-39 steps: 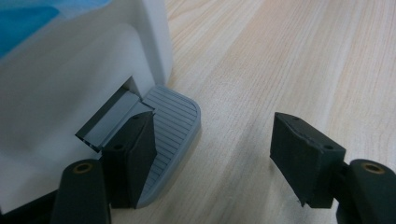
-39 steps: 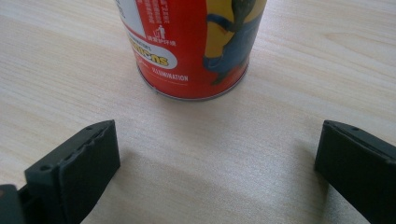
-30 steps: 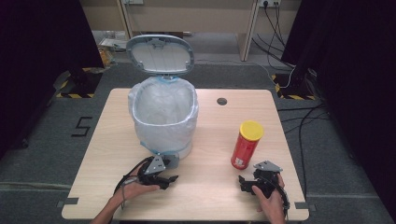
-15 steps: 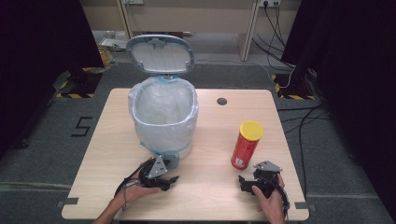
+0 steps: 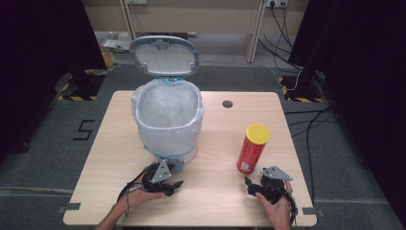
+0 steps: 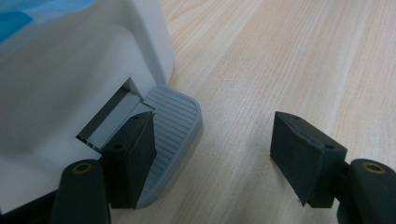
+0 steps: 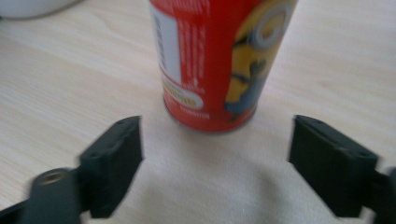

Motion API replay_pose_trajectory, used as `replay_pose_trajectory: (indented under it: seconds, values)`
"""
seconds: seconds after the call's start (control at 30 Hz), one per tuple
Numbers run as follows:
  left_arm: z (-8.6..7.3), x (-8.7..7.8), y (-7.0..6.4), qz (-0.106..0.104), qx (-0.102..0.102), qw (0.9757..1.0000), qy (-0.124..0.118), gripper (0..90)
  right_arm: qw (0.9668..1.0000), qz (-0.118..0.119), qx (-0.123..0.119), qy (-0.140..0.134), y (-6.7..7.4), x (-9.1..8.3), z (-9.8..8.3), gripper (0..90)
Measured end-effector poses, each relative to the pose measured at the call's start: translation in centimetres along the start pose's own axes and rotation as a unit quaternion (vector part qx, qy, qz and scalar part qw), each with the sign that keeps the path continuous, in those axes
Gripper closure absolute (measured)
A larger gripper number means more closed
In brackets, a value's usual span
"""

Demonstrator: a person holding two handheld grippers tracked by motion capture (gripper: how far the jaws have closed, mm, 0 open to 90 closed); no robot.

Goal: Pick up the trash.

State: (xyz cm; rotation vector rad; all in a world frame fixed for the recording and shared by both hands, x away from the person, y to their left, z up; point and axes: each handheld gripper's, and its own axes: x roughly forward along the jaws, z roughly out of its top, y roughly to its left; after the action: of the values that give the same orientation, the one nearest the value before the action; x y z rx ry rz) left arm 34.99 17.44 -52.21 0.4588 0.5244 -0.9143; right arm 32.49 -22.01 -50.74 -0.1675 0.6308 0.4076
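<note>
Hold left gripper [image 6: 215, 135], jaws apart, one jaw pressing pedal [image 6: 175, 116] at 6 o'clock of bin [image 5: 143, 125], so lid [image 5: 164, 56] is up. Advance right gripper [image 5: 253, 185], jaws just closing but empty, to upright can [image 5: 253, 148] at its 12 o'clock, 4 o'clock of bin. Clamp mid-body.

The right gripper [image 7: 217, 163] is drawing its jaws inward, narrowing the gap between them just short of the red Minions canister [image 7: 219, 60]. The canister is standing ahead of the pads, not between them, and nothing is being touched by either one.
</note>
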Motion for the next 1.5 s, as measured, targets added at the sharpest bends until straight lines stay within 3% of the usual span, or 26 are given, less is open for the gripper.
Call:
replay_pose_trajectory:
  seconds: [0.07,0.3,0.53,0.67,1.1,1.27,1.5]
  values:
    - [0.0,0.0,0.0,-0.001,0.0,1.0,0.0,30.3,0.9999,-0.004,-0.005,-0.009,0.2,-0.3,0.3,17.4]
    - [0.0,0.0,0.0,-0.001,0.0,1.0,0.0,30.3,0.9988,-0.01,-0.019,-0.043,0.5,-0.7,1.5,15.2]
    - [0.0,0.0,0.0,-0.001,0.0,1.0,0.001,30.3,0.996,-0.011,-0.016,-0.087,0.0,-0.3,2.8,15.9]
    - [0.0,0.0,0.0,0.0,0.001,1.0,0.001,30.3,0.9958,-0.008,-0.025,-0.088,0.2,0.5,3.4,17.2]
    - [0.0,0.0,0.0,-0.001,0.001,1.0,0.0,30.4,0.9937,0.007,0.01,-0.111,-0.1,2.6,3.4,20.6]
    - [0.0,0.0,0.0,-0.002,0.001,1.0,0.0,30.4,0.993,0.003,0.015,-0.117,-0.1,2.6,3.2,24.1]
    - [0.0,0.0,0.0,-0.002,0.001,1.0,0.0,30.4,0.9916,-0.004,-0.001,-0.13,0.3,1.9,3.7,24.4]
